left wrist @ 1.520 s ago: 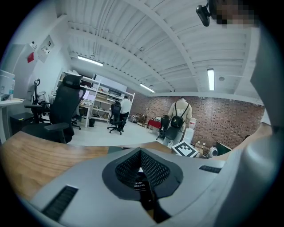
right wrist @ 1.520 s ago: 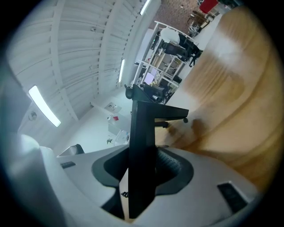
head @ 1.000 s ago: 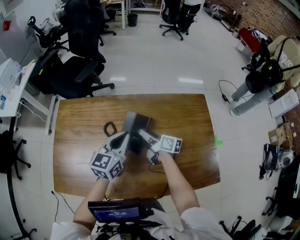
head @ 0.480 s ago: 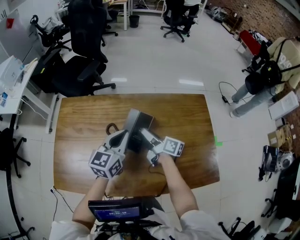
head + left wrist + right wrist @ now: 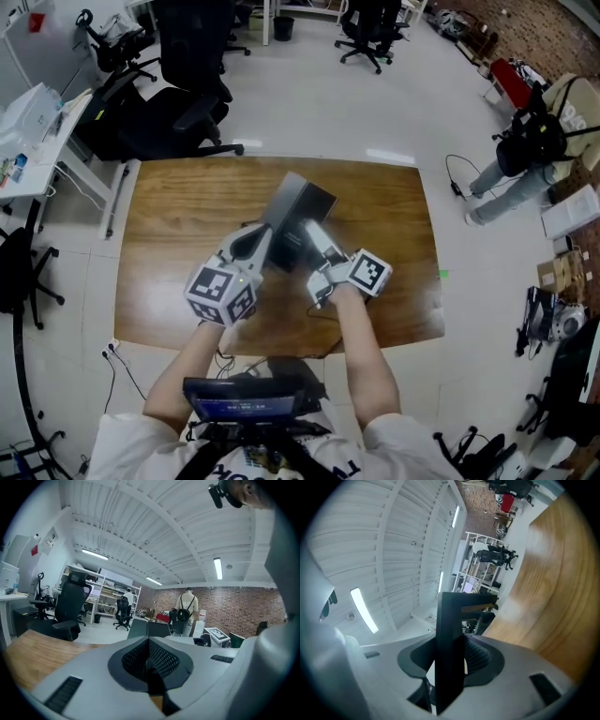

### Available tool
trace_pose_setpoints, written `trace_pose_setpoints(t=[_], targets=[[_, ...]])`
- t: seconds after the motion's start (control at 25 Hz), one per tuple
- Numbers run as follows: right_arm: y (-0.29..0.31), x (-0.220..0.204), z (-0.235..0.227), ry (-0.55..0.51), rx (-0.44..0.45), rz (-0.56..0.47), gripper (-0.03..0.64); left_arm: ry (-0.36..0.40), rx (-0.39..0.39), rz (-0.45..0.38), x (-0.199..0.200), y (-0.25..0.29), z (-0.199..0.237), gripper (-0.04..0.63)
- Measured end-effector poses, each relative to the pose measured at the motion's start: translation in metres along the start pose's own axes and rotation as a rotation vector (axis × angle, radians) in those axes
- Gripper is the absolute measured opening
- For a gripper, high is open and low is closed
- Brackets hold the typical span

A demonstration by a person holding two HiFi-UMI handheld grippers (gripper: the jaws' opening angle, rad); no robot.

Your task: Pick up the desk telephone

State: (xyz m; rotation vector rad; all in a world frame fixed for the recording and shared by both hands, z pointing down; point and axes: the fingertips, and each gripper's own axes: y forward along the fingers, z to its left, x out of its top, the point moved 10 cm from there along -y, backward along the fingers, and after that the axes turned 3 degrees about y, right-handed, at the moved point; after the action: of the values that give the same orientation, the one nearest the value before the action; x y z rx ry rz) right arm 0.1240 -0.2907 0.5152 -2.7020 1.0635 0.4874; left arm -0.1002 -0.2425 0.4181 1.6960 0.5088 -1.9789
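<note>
Two grippers are closed on the dark grey, flat-bodied desk telephone (image 5: 302, 211), one on each side. The telephone is held tilted above the brown wooden table (image 5: 178, 225), near the table's middle in the head view.

The left gripper (image 5: 261, 242) is set against the telephone's left edge. In the left gripper view its jaws are drawn together on a thin dark edge between the meshed pads (image 5: 161, 660), and the rest of the telephone is seen as a dark slab (image 5: 147, 629) just beyond them.

The right gripper (image 5: 314, 234) is set on the telephone's right side. In the right gripper view a black slab edge (image 5: 450, 634) is seen standing between the jaws, which are clamped on it from both sides, with the slab reaching well past the fingertips.

Black office chairs (image 5: 187, 84) are seen beyond the table's far edge, and a standing person with a backpack (image 5: 187, 609) is seen before a brick wall.
</note>
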Motion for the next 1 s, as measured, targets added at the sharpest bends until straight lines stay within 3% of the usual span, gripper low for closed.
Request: trace_pose_setpoints(t=[0.4,0.76,1.0], targets=[[-0.033,-0.035,0.051,0.071,0.08,-0.146,0.166,0.016,0.004,-0.049,0.017,-0.059,-0.007,-0.008],[-0.07,-0.057,0.12,0.01,0.146,-0.248,0.166,0.05,0.026,-0.124,0.038,-0.118,-0.013,-0.008],[-0.095,-0.084,0.147,0.029,0.154,-0.298,0.166,0.048,0.02,-0.166,0.045,-0.159,-0.026,-0.008]])
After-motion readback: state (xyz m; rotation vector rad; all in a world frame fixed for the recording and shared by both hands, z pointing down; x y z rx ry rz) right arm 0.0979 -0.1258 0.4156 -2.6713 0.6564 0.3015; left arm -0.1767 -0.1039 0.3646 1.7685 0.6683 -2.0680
